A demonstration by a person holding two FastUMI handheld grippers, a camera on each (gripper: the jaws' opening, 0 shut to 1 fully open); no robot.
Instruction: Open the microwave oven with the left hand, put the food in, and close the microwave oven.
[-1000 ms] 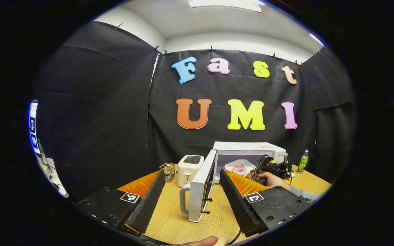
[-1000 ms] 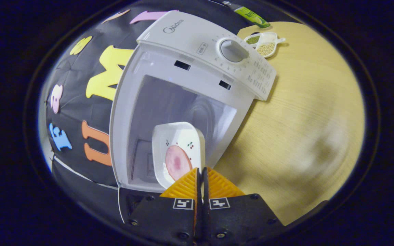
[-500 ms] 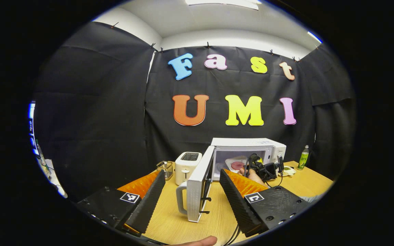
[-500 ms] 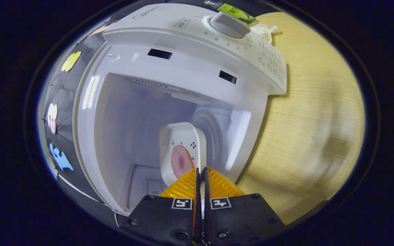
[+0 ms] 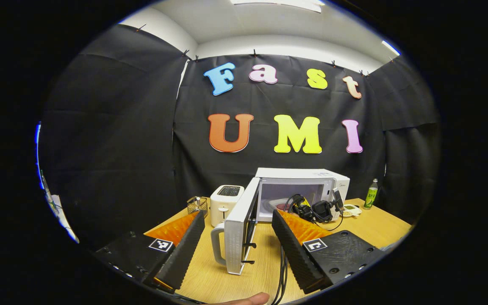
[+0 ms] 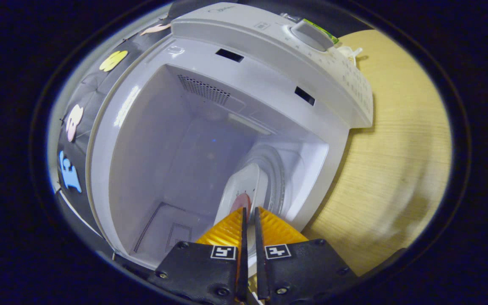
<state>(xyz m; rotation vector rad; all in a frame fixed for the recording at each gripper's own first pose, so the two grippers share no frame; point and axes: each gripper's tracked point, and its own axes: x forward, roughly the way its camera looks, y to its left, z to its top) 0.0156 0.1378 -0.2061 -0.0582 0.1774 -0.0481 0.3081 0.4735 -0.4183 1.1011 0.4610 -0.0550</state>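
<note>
Right gripper is pinched on the edge of the white plate with the pink food, holding it tilted inside the microwave cavity over the turntable. Left gripper hangs wide open and empty over the table, fingers either side of the swung-open door; toaster and bottle flank the microwave.

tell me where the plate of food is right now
In the right gripper view the plate of food is inside the open microwave, over its round turntable, with its near edge between the fingers of the right gripper.
</note>
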